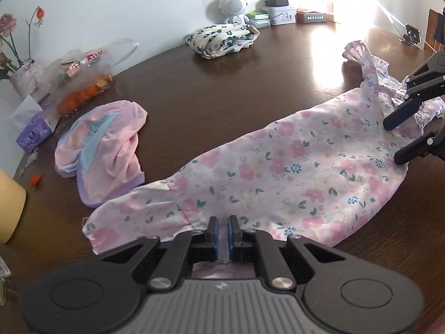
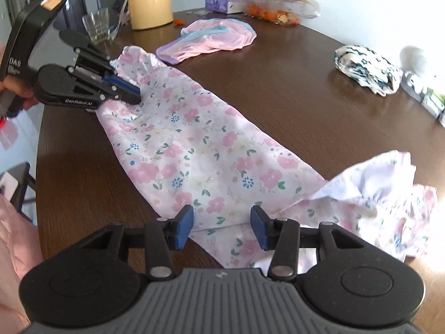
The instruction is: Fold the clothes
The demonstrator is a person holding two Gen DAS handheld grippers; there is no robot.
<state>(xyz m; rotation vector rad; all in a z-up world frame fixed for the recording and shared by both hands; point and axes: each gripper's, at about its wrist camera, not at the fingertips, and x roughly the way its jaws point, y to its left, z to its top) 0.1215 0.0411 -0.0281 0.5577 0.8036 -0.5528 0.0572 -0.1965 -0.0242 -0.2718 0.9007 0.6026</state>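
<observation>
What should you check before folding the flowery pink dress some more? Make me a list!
1. Left gripper fingers shut on the long pink flowery cloth garment: ok.
2. Right gripper gripping the garment: not ok, its fingers stand open over the fabric.
3. Garment's middle lying flat on the dark brown wooden table: ok.
4. Ruffled end smoothed: not ok, bunched up.
5. Crumpled pink and blue garment clear of the flowery one: cannot tell, they look very close.
</observation>
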